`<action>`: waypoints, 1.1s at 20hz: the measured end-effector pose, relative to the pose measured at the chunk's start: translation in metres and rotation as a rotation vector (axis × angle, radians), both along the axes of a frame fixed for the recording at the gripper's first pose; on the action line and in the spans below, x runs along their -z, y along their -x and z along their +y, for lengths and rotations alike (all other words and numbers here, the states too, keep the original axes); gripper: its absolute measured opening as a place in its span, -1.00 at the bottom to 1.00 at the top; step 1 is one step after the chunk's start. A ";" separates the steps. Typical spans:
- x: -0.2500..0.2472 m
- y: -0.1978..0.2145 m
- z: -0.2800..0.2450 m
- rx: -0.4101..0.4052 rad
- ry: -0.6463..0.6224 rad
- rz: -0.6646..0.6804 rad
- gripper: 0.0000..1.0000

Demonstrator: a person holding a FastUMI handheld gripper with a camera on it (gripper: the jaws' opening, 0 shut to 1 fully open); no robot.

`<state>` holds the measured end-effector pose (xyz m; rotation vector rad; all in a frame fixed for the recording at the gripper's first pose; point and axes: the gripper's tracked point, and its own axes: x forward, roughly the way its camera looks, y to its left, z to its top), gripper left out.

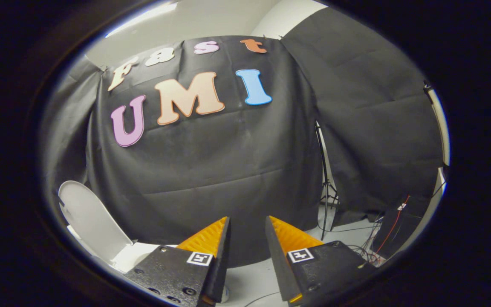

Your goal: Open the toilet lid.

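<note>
Gripper view: fisheye look along the two fingers, w/ the booth's black cloth wall [237, 170] straight ahead.
Gripper: gripper [247, 221] at bottom centre of frame, fingers parted by a narrow gap, nothing between them, touching nothing.
Toilet lid: white toilet lid [90, 217] at lower left of frame, well off to the side of the fingers; it stands raised, tilted back toward the wall.
Toilet body: a white bit of the toilet [137, 253] shows under the lid, just beside the nearer finger's base.
Background: light stand [324, 179] at right of centre by a seam in the cloth; cables [369, 251] on the floor at lower right.
Progress: judged from this, lid looks already up, so task seems done or nearly so.
How to do well: if lid isn't fully back, approx. plan is swing toward lower left, nudge its upper edge gently w/ one finger till it rests; no squeezing, slow push, avoid slamming.
Risk: lid may drop back if not past balance pt.
</note>
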<state>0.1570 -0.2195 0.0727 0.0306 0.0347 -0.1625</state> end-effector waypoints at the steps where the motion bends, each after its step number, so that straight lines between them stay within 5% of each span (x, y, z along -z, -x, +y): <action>1: -0.002 0.000 -0.007 -0.003 0.003 -0.002 0.00; 10: -0.017 0.038 -0.025 -0.114 0.071 0.021 -0.21; 22: -0.022 0.059 -0.032 -0.143 0.154 0.063 -0.28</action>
